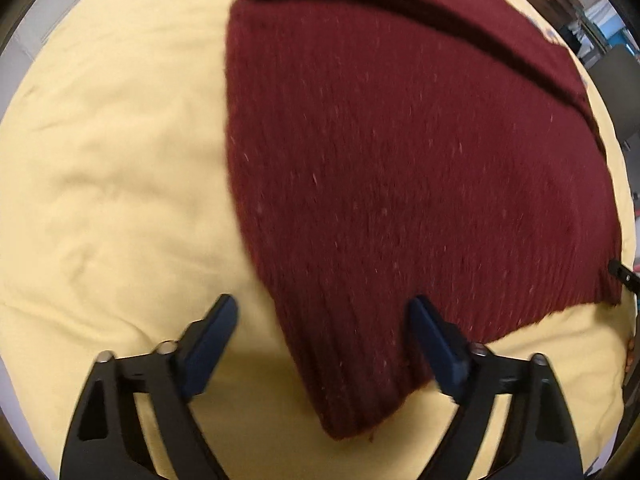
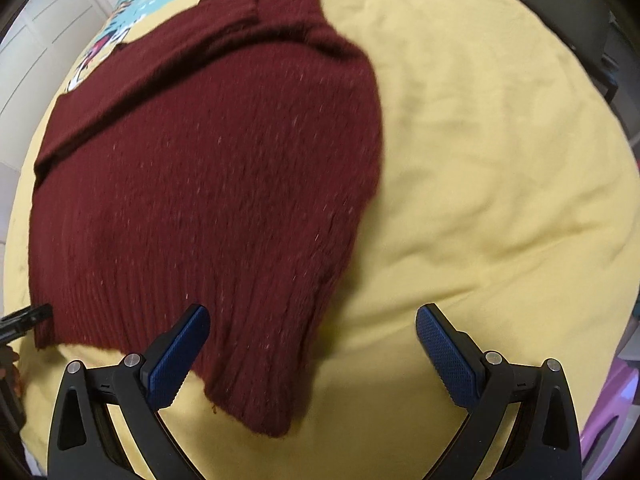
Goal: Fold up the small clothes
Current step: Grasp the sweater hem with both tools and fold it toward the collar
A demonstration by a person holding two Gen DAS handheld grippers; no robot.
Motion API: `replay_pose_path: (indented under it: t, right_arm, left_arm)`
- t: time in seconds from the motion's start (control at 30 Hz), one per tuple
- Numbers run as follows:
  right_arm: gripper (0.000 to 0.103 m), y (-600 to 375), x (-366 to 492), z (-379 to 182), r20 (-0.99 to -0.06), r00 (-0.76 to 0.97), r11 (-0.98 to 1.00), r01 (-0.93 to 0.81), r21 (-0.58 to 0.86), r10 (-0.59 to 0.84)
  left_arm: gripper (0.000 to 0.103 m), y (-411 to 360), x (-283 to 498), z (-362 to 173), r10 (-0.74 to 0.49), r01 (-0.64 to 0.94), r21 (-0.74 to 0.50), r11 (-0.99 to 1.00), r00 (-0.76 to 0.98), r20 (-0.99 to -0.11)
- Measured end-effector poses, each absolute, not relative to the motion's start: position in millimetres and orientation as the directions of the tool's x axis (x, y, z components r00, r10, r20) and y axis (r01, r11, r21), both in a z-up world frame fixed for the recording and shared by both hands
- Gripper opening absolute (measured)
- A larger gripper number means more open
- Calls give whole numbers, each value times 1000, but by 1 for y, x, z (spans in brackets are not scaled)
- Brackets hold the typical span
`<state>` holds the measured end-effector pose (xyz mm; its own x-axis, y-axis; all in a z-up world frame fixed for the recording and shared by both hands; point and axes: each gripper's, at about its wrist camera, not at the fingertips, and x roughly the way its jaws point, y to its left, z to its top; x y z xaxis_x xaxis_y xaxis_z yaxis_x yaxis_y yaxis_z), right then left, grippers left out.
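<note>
A dark red knitted sweater lies flat on a yellow bed sheet, with its sleeves folded across the top. My left gripper points down over the sweater's near left hem corner. Its jaws stand apart, the ribbed corner lies between them, and the pads do not press it. In the right wrist view the same sweater fills the left half. My right gripper hangs open over the near right hem corner; its left finger is over the knit and its right finger over bare sheet.
A cartoon print marks the far end of the sheet. White cabinet doors stand beyond the bed on the left. Boxes and shelves show at the far right. A purple object sits past the bed's near right edge.
</note>
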<state>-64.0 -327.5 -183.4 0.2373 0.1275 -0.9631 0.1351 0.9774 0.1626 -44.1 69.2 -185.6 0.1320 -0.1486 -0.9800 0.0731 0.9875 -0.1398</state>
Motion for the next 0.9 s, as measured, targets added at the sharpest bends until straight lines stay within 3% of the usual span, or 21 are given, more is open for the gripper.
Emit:
replay_pose_path:
  t: [0.1,0.13,0.17,0.2,0.23,0.27,0.3,0.33,0.9]
  right_arm:
    - [100,-321,-66,-188,-967,211,979,117,167,140]
    - [92,-319,-66,-190,-970,199,981,109,164,140]
    - [75,-318,-66,-192,-973,184,982,104,161,140]
    - [62,-317,-66,-195,-974,170,980,103,169,150]
    - [36,-317,-67,-197,-970,162,974,108,200,181]
    - [21,-319,-67,-199,-958,157,958,122,259,239]
    - [18,-321,-68,-201,-946,154,942,134,306,285]
    - [14,-321,-69,-199,-942,159,939,129,318,297]
    - [10,-335,-8,-98,-842,404,915,27,403,358]
  left_arm:
    - [64,61,-45,-186,-133,104,-119,987,138,-981]
    - [56,58,-47,-186,-139,116,-124,986,136,-981]
    - [50,55,-47,-185,-152,125,-135,983,135,-979]
    - [38,53,-48,-183,-166,132,-148,980,134,-977]
    - [25,51,-48,-182,-178,139,-160,977,132,-975]
    - [18,50,-47,-181,-198,145,-180,973,125,-972]
    - [10,47,-47,-179,-220,148,-202,968,117,-968]
    - [10,46,-48,-177,-229,152,-210,966,118,-966]
    - [9,52,13,-73,-355,172,-314,934,335,-873]
